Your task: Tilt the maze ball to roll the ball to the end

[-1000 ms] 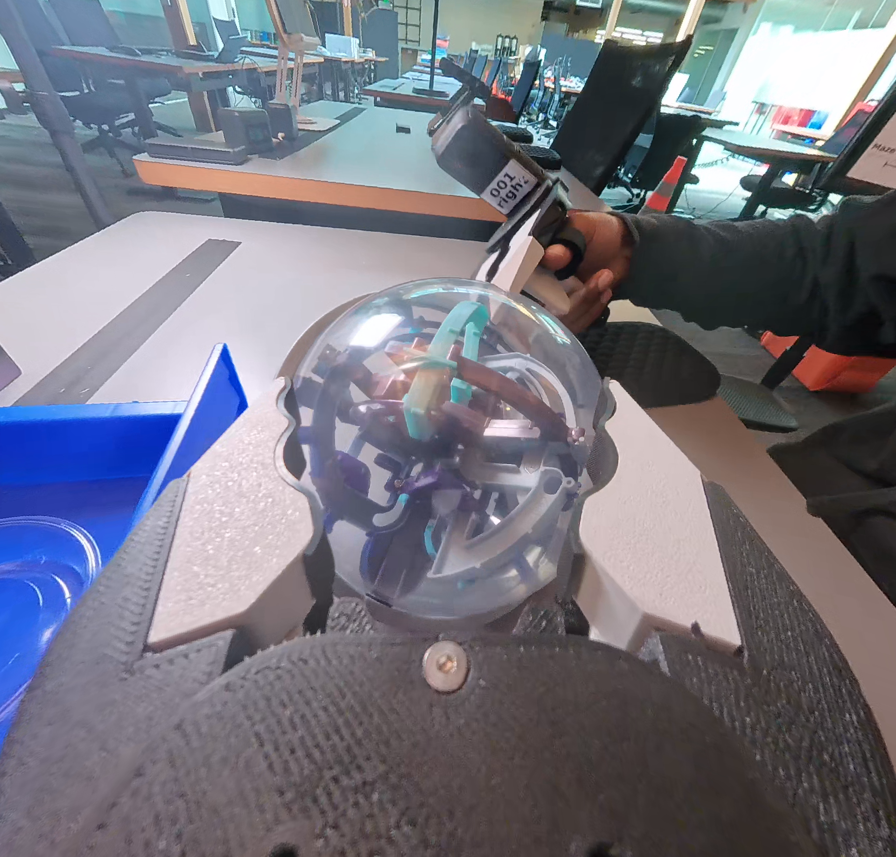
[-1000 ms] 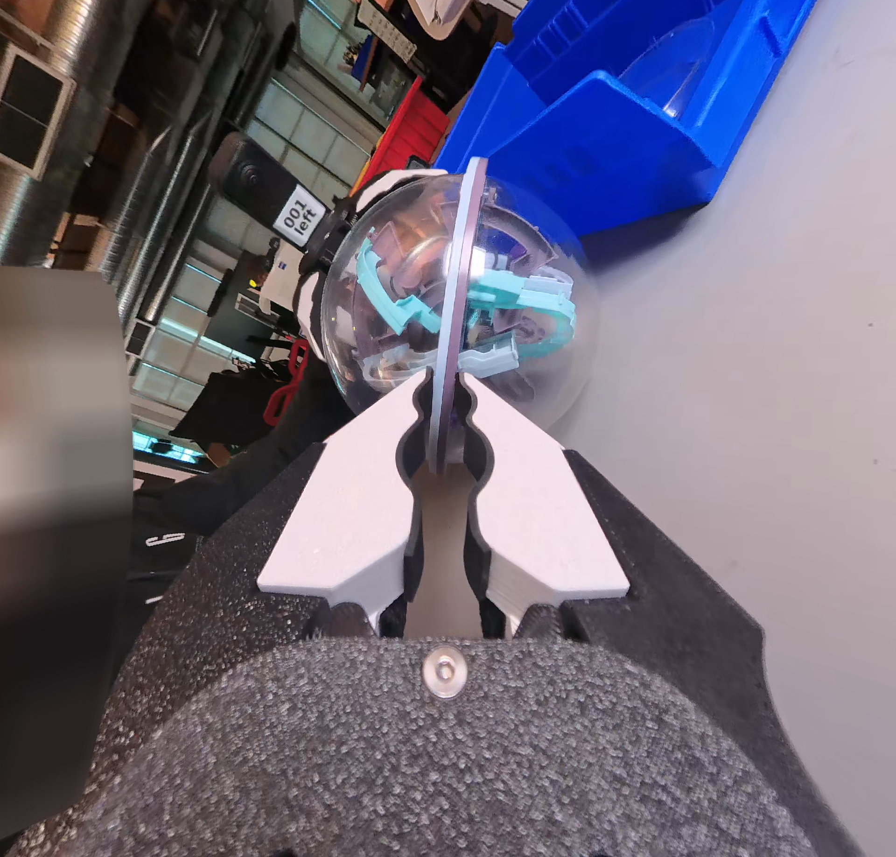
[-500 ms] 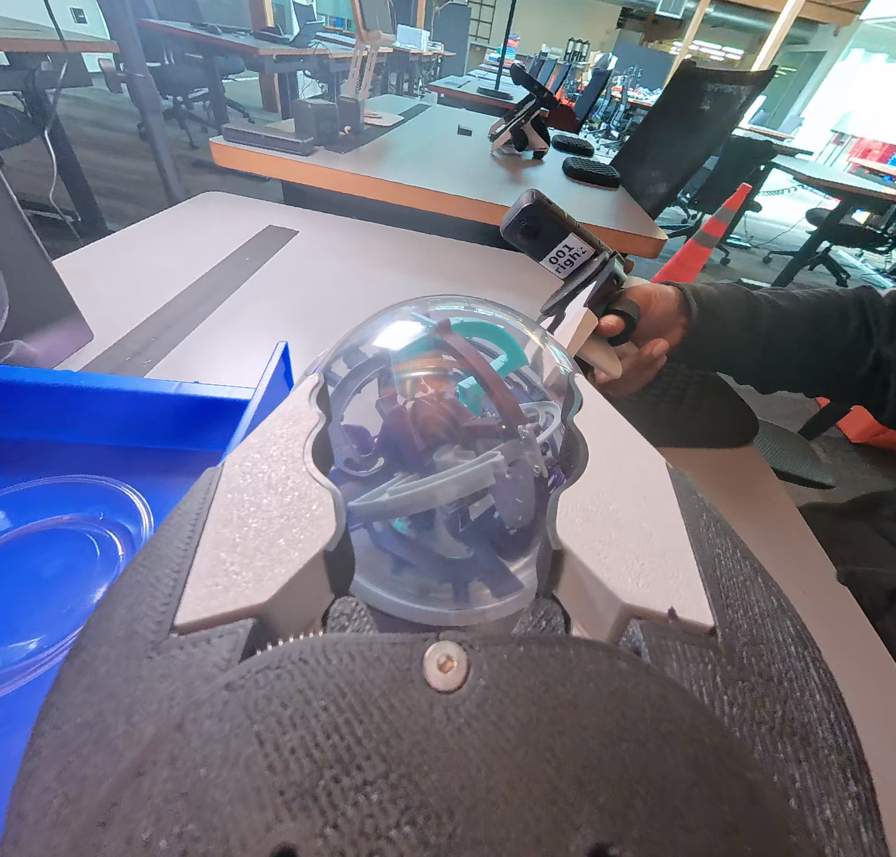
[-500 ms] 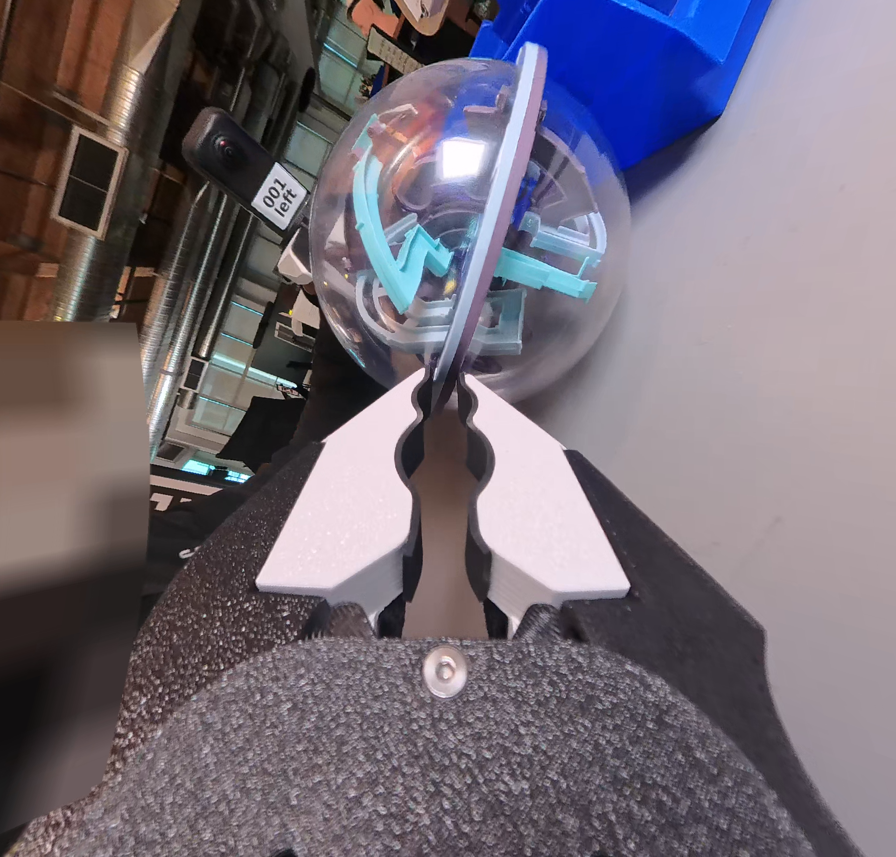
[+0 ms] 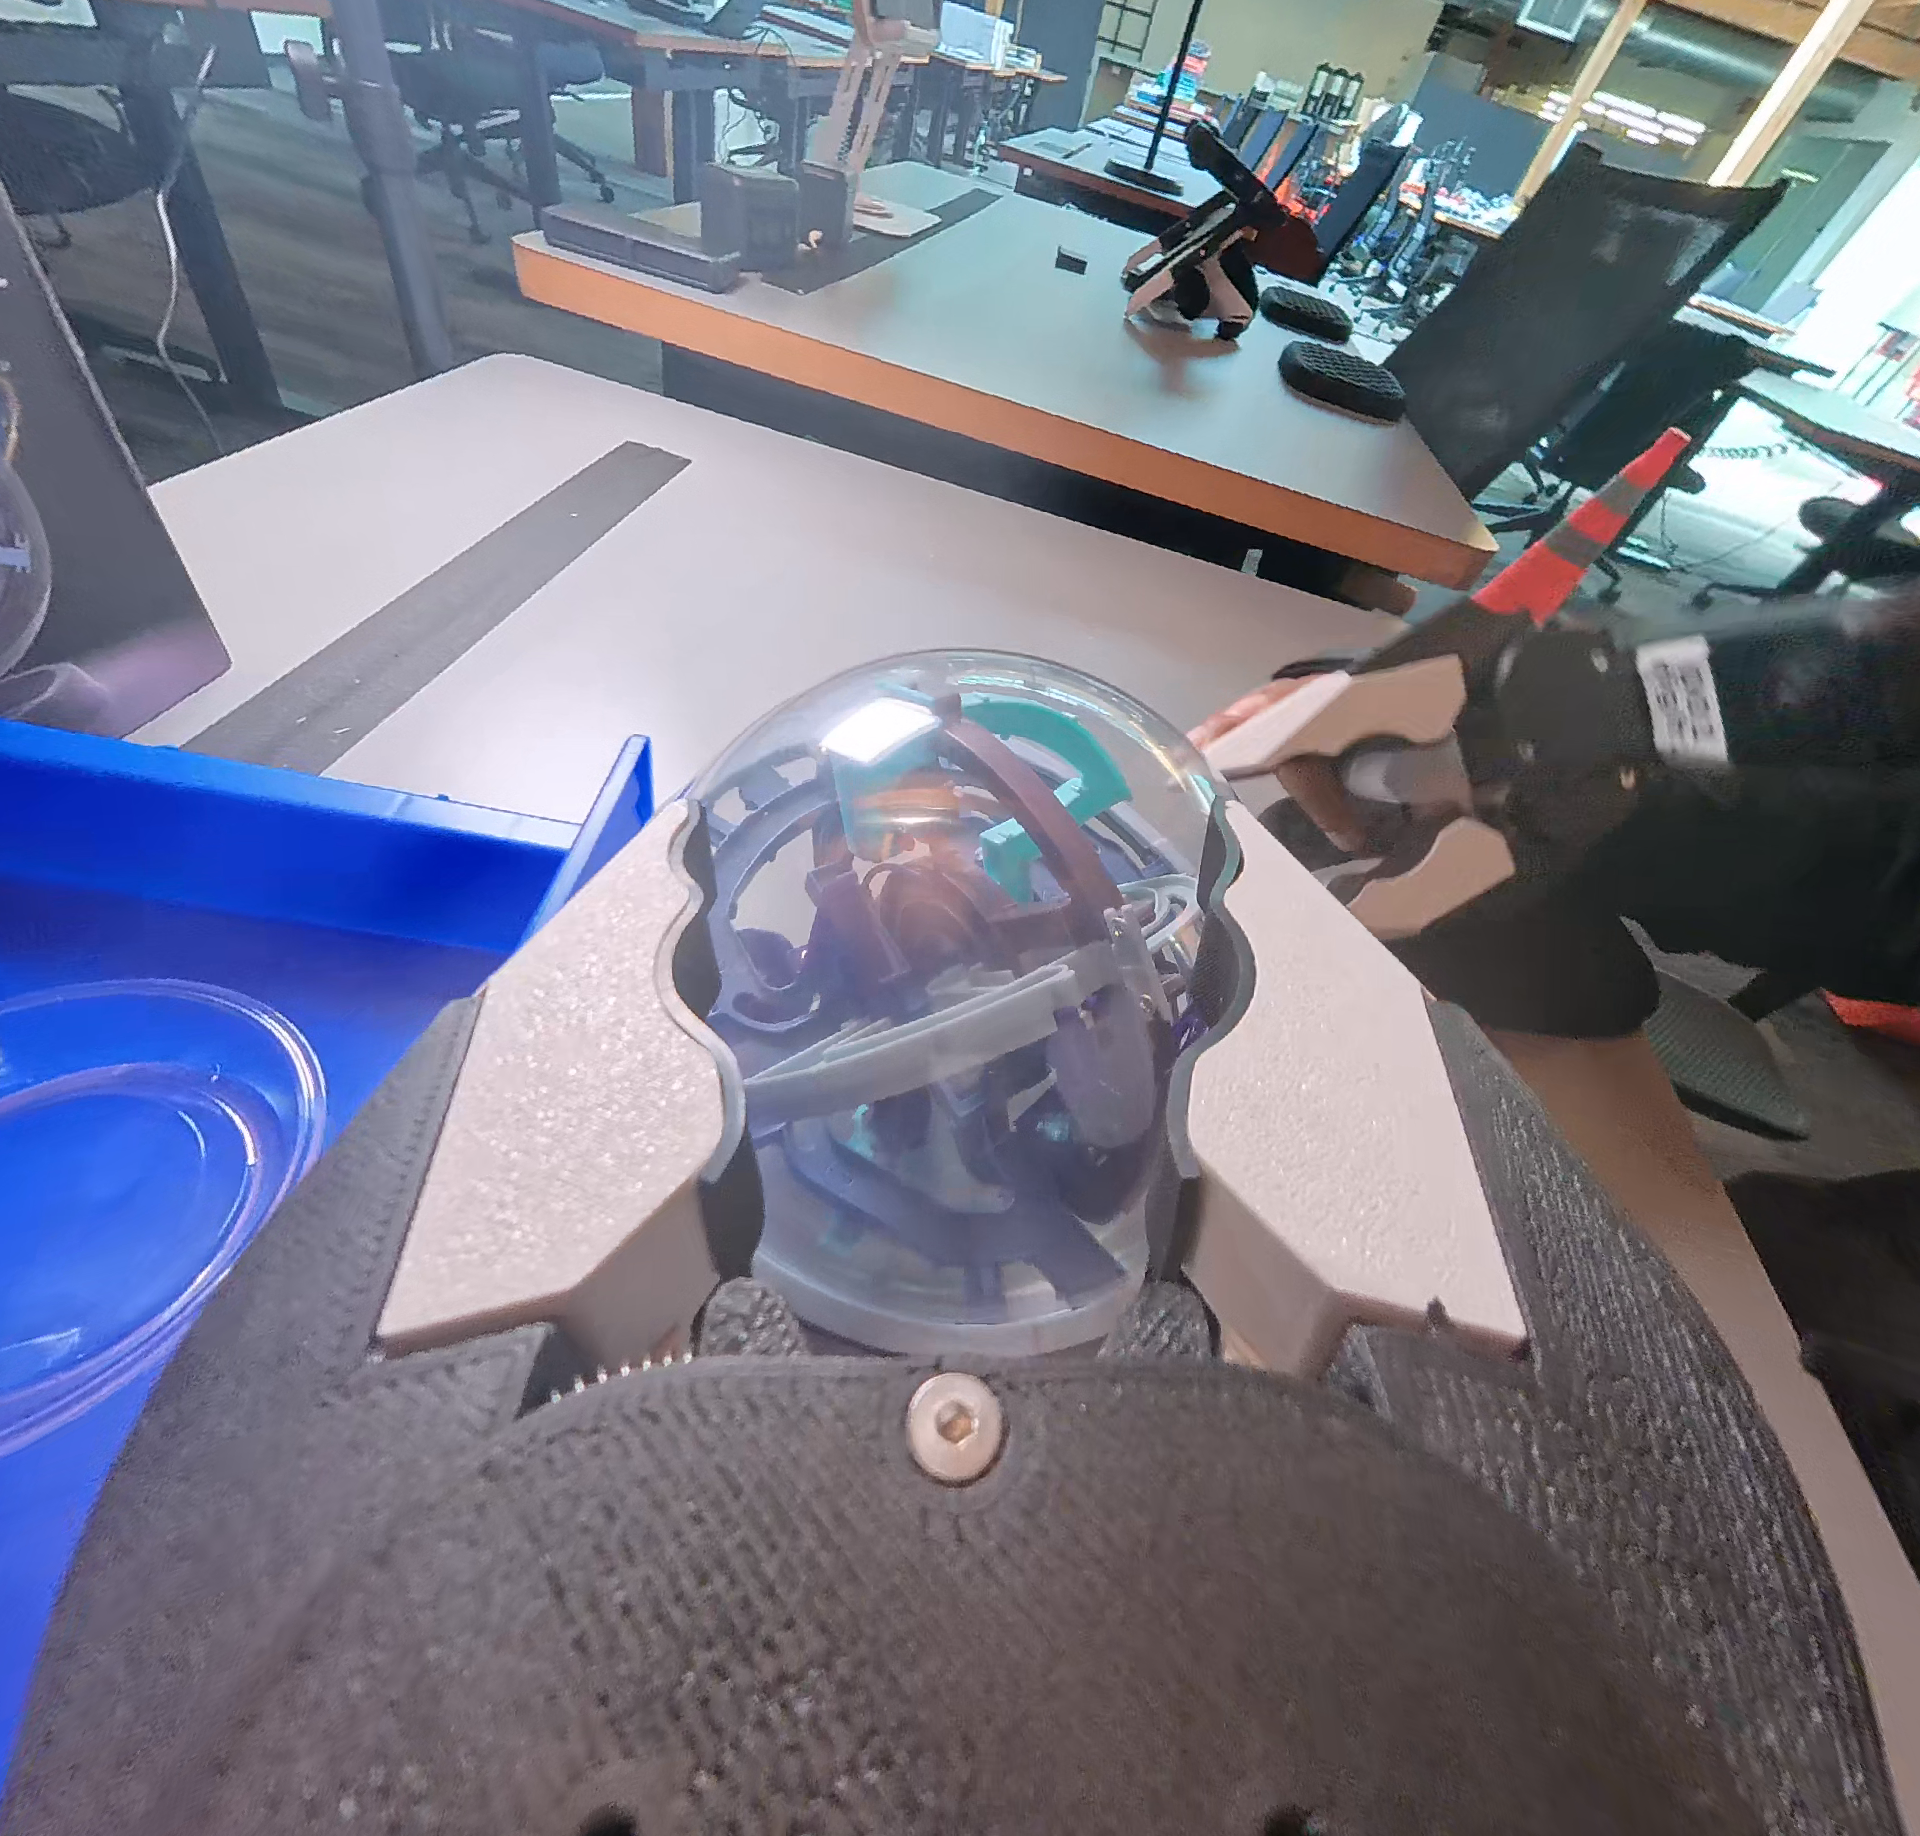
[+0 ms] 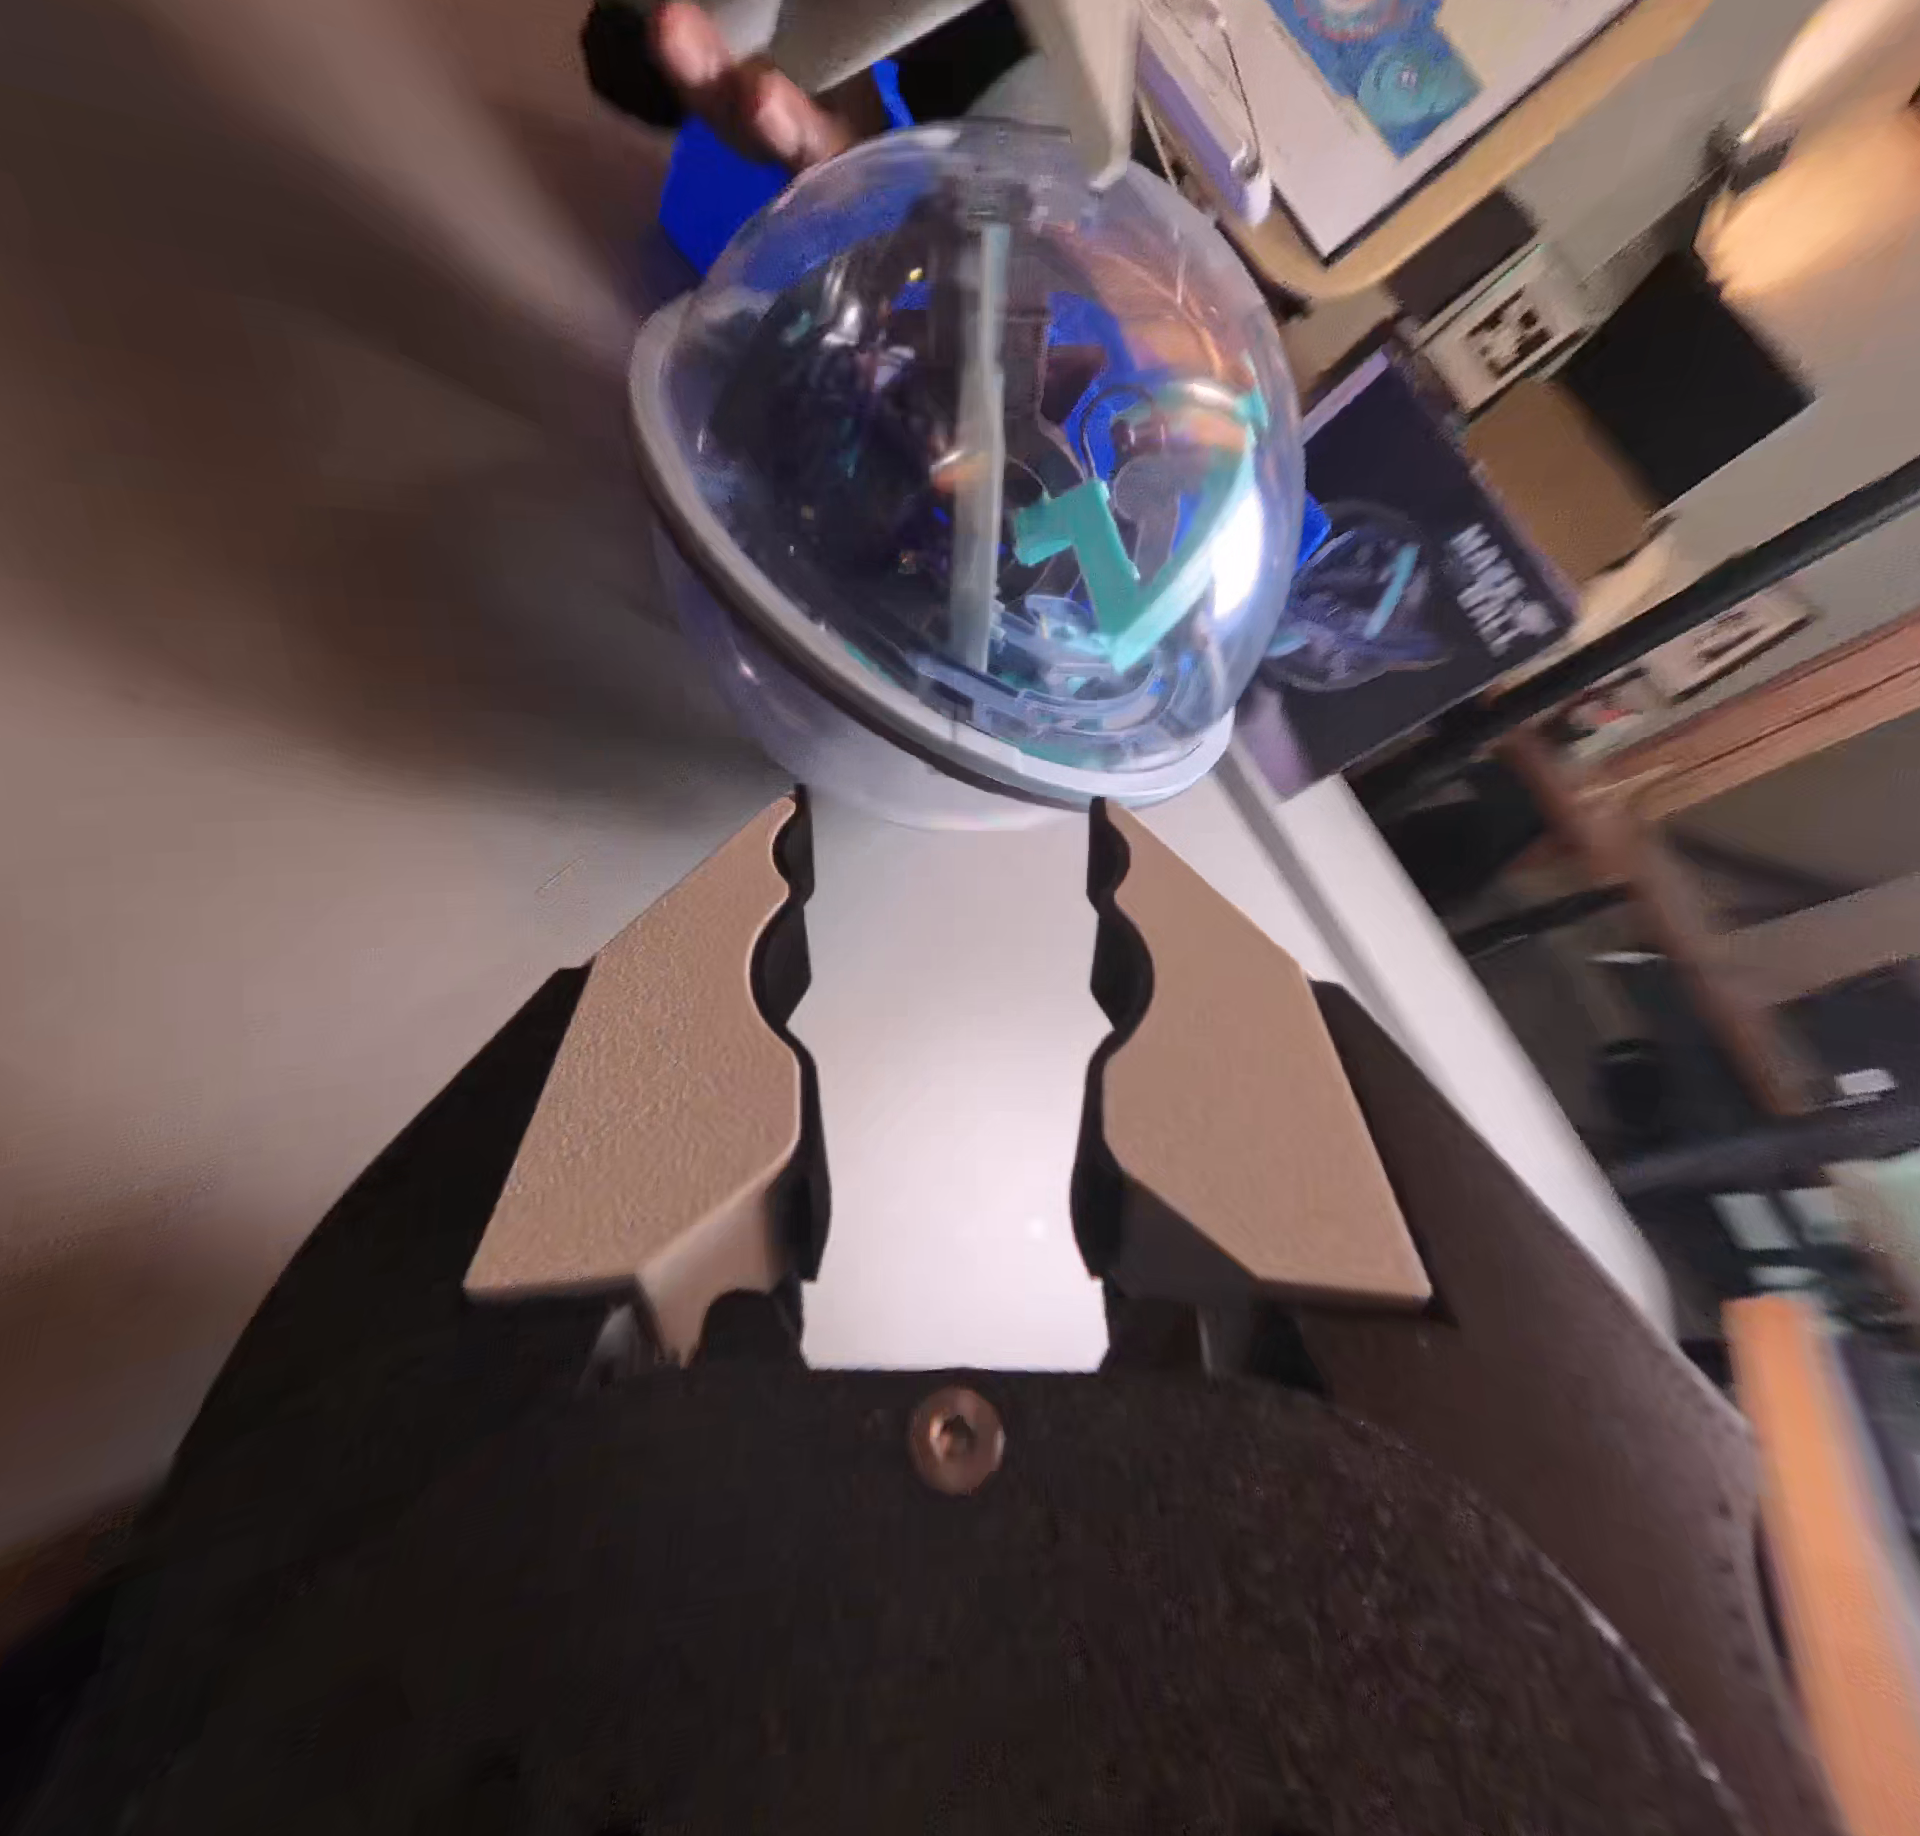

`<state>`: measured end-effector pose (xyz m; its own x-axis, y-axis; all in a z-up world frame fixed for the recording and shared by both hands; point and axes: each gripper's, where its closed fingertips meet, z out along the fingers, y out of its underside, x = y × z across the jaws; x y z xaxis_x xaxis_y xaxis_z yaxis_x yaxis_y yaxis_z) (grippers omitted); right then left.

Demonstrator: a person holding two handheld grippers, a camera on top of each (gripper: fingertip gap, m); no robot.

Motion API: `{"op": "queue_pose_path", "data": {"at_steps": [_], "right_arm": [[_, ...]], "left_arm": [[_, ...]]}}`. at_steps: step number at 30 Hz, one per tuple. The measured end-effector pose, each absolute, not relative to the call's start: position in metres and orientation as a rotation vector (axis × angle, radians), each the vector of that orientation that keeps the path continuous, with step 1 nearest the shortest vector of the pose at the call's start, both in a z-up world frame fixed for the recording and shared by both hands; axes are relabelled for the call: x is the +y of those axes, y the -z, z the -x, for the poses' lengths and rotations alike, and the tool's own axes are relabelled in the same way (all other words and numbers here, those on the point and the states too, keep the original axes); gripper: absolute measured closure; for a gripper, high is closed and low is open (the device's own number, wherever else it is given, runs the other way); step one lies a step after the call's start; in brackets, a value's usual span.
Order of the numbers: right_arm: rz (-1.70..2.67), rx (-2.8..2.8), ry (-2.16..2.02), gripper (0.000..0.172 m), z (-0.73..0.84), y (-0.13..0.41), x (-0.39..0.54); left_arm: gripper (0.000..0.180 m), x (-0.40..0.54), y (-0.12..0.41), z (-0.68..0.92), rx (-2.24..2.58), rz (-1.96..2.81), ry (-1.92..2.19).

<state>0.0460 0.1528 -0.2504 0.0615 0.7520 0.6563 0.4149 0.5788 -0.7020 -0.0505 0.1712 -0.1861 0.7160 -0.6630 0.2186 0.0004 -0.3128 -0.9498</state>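
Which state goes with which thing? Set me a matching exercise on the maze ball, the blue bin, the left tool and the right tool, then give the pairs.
Things:
1. maze ball
2. blue bin
3. left tool
4. right tool

States:
A. open, with bare space between its fingers
B. clear sphere with teal and grey tracks inside
C. clamped on both sides of the sphere
D. holds a clear round dish, to the left of the sphere

Pairs: 1-B, 2-D, 3-C, 4-A
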Motion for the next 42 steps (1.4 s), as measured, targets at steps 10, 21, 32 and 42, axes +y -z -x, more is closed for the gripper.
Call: {"op": "queue_pose_path", "data": {"at_steps": [10, 21, 32, 42], "right_arm": [[0.654, -1.561, 0.13, 0.162, -0.029, 0.246, 0.156], [0.695, -1.557, 0.054, 0.166, -0.035, 0.249, 0.16], [0.723, -1.542, 0.01, 0.166, -0.035, 0.248, 0.16], [0.818, -1.503, -0.142, 0.166, -0.034, 0.243, 0.155]], "left_arm": [[0.089, 0.179, 0.186, 0.055, 0.443, 1.813, 0.713], [0.084, 0.172, 0.185, 0.064, 0.512, 1.795, 0.682], [0.086, 0.168, 0.197, 0.066, 0.556, 1.81, 0.7], [0.094, 0.159, 0.205, 0.072, 0.634, 1.806, 0.685]]}}
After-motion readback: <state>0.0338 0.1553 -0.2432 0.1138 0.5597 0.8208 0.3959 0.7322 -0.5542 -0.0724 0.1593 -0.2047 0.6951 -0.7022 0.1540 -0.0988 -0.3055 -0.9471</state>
